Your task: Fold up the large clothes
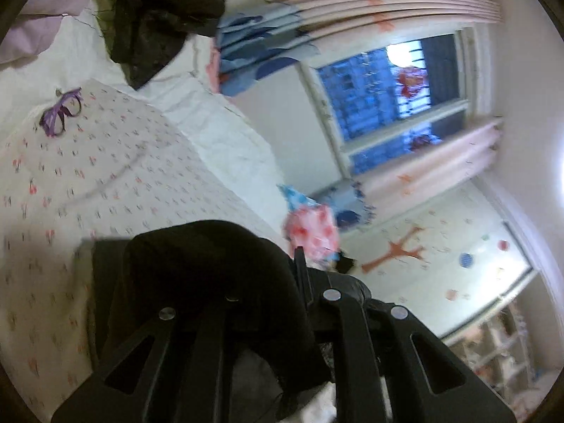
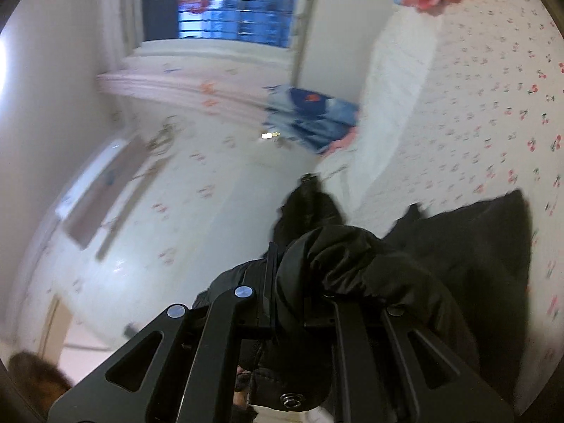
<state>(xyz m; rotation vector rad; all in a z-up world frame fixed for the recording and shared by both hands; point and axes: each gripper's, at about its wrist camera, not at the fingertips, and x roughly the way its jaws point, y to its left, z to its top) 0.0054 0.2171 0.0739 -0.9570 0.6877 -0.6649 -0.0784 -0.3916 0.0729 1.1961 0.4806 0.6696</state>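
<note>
While both views are blurring with motion, the left gripper and right gripper are each pinching bunched cloth of a black garment above the cherry-print bed. Judging by this, a fold is underway; next, lowering the edge evenly.

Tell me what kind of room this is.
Most likely a child's bedroom: a bed with a cherry-print sheet, pink curtains at a window, and a tree decal on the wall.
</note>
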